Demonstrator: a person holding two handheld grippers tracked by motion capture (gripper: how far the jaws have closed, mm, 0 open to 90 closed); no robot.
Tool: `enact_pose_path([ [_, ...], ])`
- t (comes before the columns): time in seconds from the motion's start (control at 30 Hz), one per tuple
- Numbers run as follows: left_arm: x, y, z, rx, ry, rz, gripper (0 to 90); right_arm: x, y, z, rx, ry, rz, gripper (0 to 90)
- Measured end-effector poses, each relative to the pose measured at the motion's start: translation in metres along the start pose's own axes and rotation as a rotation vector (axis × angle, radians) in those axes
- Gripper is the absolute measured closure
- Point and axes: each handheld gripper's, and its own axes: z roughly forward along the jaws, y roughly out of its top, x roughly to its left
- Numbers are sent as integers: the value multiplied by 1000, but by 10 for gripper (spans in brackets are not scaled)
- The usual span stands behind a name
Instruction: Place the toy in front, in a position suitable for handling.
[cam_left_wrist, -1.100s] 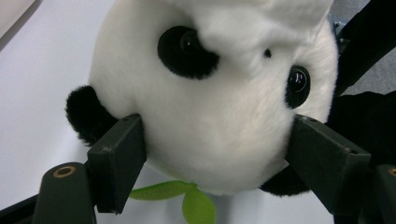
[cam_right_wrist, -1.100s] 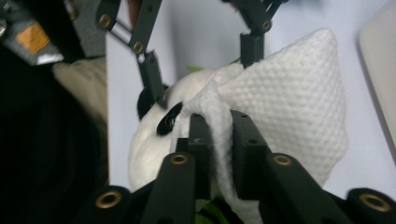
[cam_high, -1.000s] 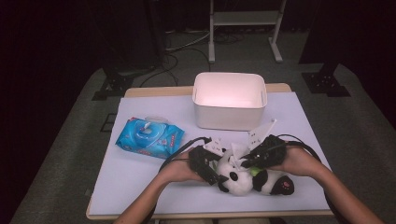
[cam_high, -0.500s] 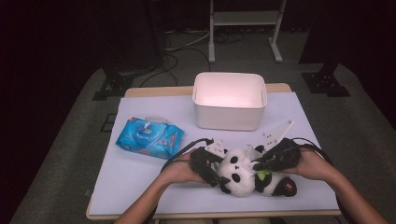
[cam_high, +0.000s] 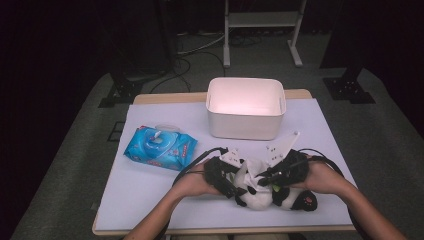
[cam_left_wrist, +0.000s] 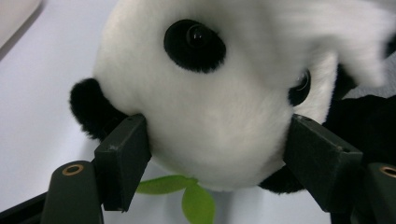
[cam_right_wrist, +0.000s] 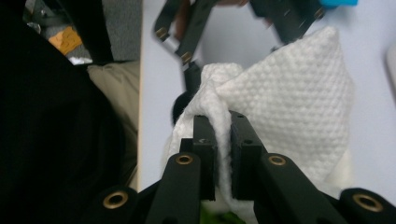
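Left gripper (cam_left_wrist: 215, 154) fingers clamped on panda toy's (cam_left_wrist: 215, 93) head, right gripper (cam_right_wrist: 223, 140) fingers pinching white wipe (cam_right_wrist: 289, 98).

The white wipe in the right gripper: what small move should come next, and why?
Probably draw the white wipe across the toy panda's face in a short stroke. The right gripper is shut on a fold of the wipe, which already drapes over the panda, and the left gripper clamps the panda's head at both sides, so the toy should stay steady on the table.
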Motion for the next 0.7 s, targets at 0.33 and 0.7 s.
enact_pose_path([
  [0.33, 1, 3, 0, -6, 8, 5, 242, 12, -25, -2, 53, -43, 33, 826],
  [0.7, 3, 2, 1, -6, 30, 24, 220, -22, -33, -9, -6, -68, 84, 829],
])
